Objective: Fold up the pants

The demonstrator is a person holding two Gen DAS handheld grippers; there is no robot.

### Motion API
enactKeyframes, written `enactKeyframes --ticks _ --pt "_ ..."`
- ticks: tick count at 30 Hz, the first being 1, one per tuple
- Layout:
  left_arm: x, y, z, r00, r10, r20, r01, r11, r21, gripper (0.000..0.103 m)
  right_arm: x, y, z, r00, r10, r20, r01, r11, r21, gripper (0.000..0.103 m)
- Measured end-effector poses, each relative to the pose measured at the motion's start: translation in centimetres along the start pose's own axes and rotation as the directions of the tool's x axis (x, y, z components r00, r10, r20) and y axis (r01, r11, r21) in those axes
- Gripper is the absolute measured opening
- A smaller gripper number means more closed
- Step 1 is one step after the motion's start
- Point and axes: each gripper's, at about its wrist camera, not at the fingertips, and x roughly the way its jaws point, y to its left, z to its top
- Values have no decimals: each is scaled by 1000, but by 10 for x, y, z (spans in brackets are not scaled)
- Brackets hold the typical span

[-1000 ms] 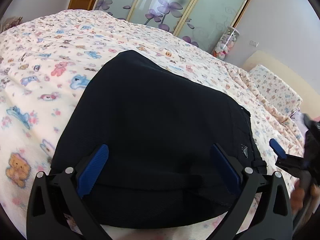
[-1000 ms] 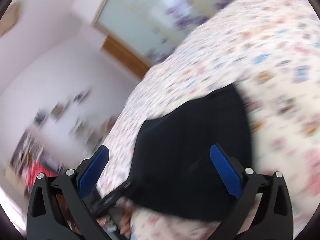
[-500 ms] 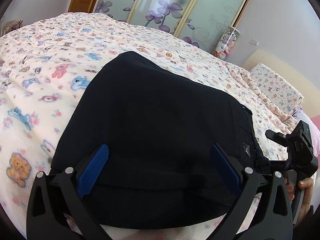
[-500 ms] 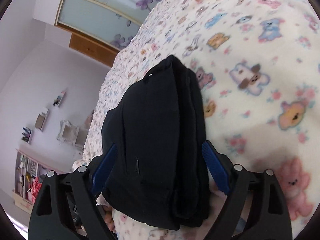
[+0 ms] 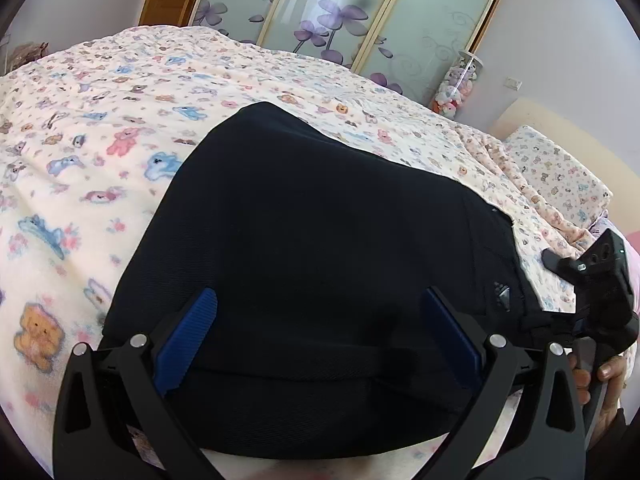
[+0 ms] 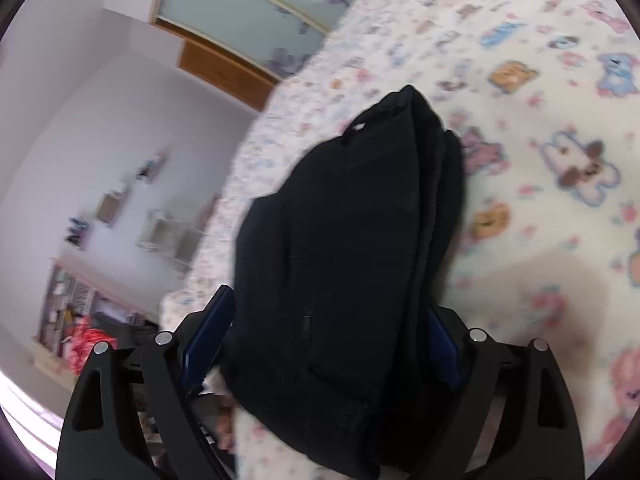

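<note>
The black pants (image 5: 320, 220) lie folded into a compact stack on the bed (image 5: 100, 140). My left gripper (image 5: 320, 340) hovers open over their near edge, its blue pads (image 5: 188, 336) spread wide with only cloth below. My right gripper (image 6: 328, 332) is rolled on its side at the stack's right end. The pants (image 6: 352, 240) fill the gap between its wide jaws, and one pad (image 6: 208, 332) lies along the cloth with a sliver of bed showing beside it. Cloth half hides the other pad. In the left wrist view the right gripper's black body (image 5: 600, 284) sits at the pants' right edge, held by a hand (image 5: 600, 380).
A bedspread with a bear print covers the whole bed. A matching pillow (image 5: 560, 172) lies at the far right. Glass wardrobe doors (image 5: 360, 12) with purple flowers stand behind the bed. Shelves (image 6: 92, 304) line the wall past the bed's edge.
My right gripper has swung down and in onto the end of the folded pants, and its jaws have narrowed a little. My left gripper and the pants have stayed put.
</note>
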Motion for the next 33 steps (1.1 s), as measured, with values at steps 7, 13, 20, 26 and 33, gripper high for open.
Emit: enactKeyframes --ticks 7,13,20,26,33 --pt "1 0 1 1000 2 0 -2 1000 6 101 13 -18 0 989 -149 -23 150 987 57 76" --pt "1 0 0 1000 3 0 -3 1000 9 101 20 -16 -3 991 -129 -28 130 991 30 53" --pt "1 1 0 1000 10 -1 -10 1000 2 101 9 15 -4 998 -53 41 57 995 -81 39" --pt "0 3 0 1000 13 2 -13 1000 -12 101 14 26 -3 998 -30 60 37 992 -120 38" --pt "-20 13 3 993 -114 11 115 991 -75 101 17 11 -4 997 -45 56 48 998 -48 37"
